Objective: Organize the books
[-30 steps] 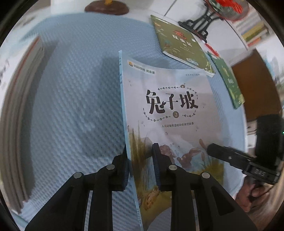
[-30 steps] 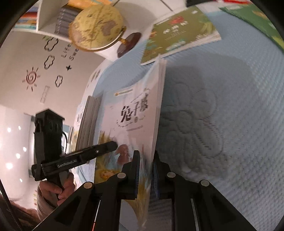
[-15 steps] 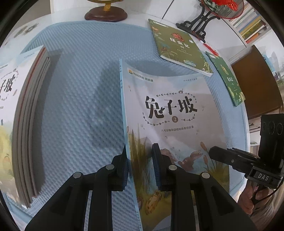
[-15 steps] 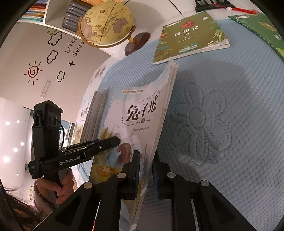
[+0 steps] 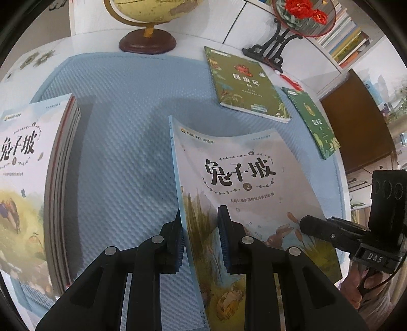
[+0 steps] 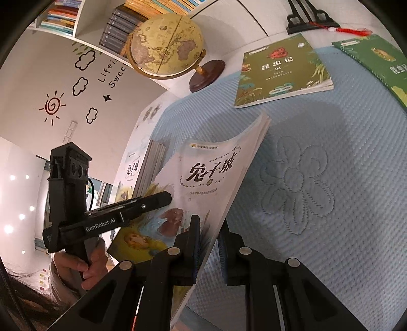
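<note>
A pale rabbit book marked 2 [image 5: 244, 178] is held up off the blue mat by both grippers. My left gripper [image 5: 201, 242] is shut on its spine edge. My right gripper [image 6: 208, 242] is shut on its open page edge; the book also shows in the right wrist view [image 6: 211, 175], its cover bowed. A stack of matching pale books [image 5: 28, 183] lies at the left, also in the right wrist view [image 6: 142, 168]. Two green books lie at the back: one [image 5: 244, 81] and a darker one [image 5: 315, 124].
A globe on a brown base [image 5: 147, 40] stands at the back of the white table. A black fan stand with red flowers [image 5: 279, 43] is at the back right. The blue quilted mat [image 6: 330, 191] covers the table. Bookshelves [image 6: 127, 23] line the wall.
Both grippers have raised the book and pulled back, so the globe and the left stack have come further into view. The grip on the book is unchanged.
</note>
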